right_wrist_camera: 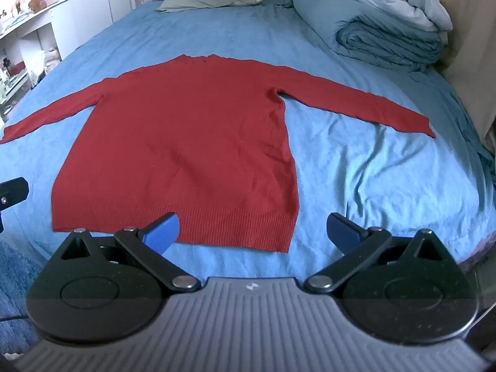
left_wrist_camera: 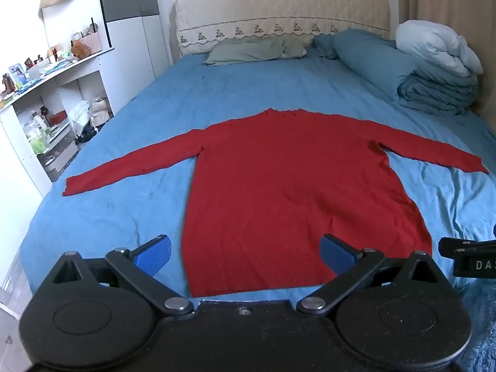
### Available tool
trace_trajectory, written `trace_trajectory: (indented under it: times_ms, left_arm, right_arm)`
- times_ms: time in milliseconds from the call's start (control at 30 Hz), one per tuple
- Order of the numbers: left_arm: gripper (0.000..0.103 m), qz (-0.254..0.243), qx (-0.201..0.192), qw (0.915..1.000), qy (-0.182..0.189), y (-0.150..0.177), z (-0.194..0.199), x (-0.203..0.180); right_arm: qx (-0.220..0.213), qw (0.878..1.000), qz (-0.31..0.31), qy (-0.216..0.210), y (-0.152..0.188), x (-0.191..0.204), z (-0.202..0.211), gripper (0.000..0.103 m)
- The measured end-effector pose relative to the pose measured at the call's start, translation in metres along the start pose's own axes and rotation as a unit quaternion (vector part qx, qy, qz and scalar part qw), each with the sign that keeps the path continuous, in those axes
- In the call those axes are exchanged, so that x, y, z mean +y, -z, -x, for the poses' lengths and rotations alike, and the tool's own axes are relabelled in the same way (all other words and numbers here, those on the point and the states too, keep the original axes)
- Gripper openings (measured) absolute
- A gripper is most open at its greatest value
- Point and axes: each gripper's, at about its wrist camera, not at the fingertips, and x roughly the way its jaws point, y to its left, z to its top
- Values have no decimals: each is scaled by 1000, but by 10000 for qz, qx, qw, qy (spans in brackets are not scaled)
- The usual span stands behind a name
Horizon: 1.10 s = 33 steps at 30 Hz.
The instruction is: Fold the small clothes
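A red long-sleeved sweater (left_wrist_camera: 288, 186) lies flat on the blue bed sheet (left_wrist_camera: 124, 214), hem toward me, both sleeves spread out to the sides. My left gripper (left_wrist_camera: 245, 252) hovers over the hem's left part, wide open, nothing between its blue pads. In the right wrist view the same sweater (right_wrist_camera: 186, 142) fills the middle. My right gripper (right_wrist_camera: 252, 232) hangs over the hem's right corner, also wide open and holding nothing. Each gripper's black body shows at the edge of the other's view.
A rolled blue duvet (left_wrist_camera: 412, 71) with a white one on top sits at the back right. Green pillows (left_wrist_camera: 248, 49) lie by the headboard (left_wrist_camera: 279, 15), which carries plush toys. White shelves (left_wrist_camera: 46, 99) full of small items stand left of the bed.
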Motion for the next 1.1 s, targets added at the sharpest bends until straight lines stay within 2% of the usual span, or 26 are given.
trace_trajectory:
  times_ms: [1100]
  left_arm:
    - [103, 11, -14, 10000, 41, 0, 0, 2]
  right_arm:
    - [-8, 10000, -69, -12, 1, 1, -3, 103]
